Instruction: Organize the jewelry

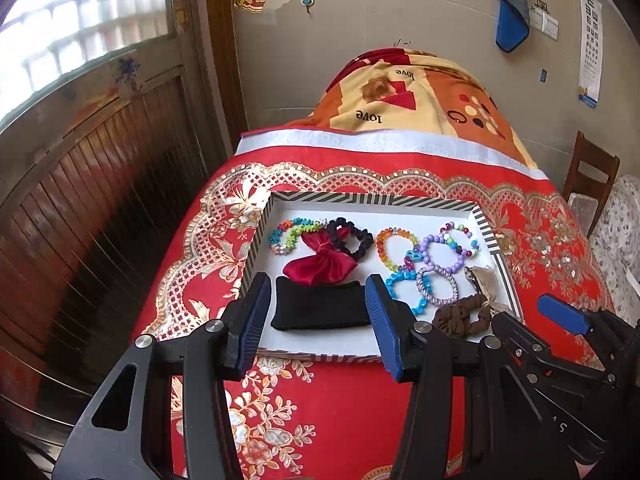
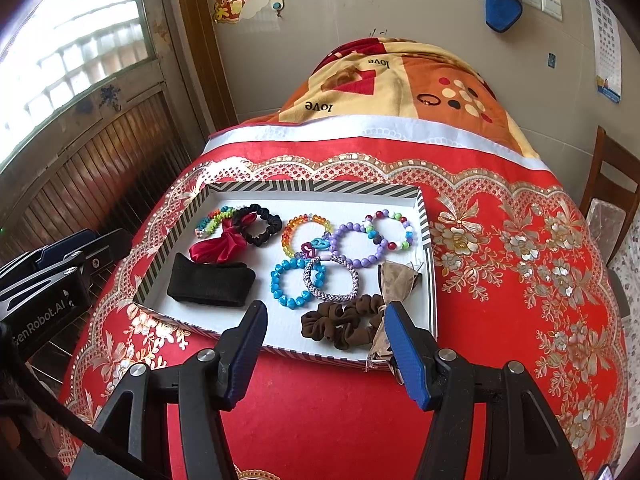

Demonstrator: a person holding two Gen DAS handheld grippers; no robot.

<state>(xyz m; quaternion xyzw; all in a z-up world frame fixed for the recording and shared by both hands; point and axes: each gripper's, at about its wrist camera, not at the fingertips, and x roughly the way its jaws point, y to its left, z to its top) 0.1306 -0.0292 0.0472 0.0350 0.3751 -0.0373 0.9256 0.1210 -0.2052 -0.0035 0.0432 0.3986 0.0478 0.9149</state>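
So we've got both grippers hanging just short of the tray (image 2: 425,216), left gripper (image 1: 318,320) and right gripper (image 2: 326,344) each with jaws apart and nothing between them. The jewelry sits mid-frame in that striped tray: beaded bracelets (image 2: 308,236) overlapping in the middle, a brown scrunchie (image 2: 340,322) lower right, a black band (image 2: 210,280) lower left. We'd guess the beads are light but slippery, so pinch across a strand; the scrunchie is soft, grab its bulk. Tray rests on a red embroidered cloth (image 2: 520,260), window (image 2: 72,52) upper left.

Eye chart (image 1: 591,46) letters too small to read
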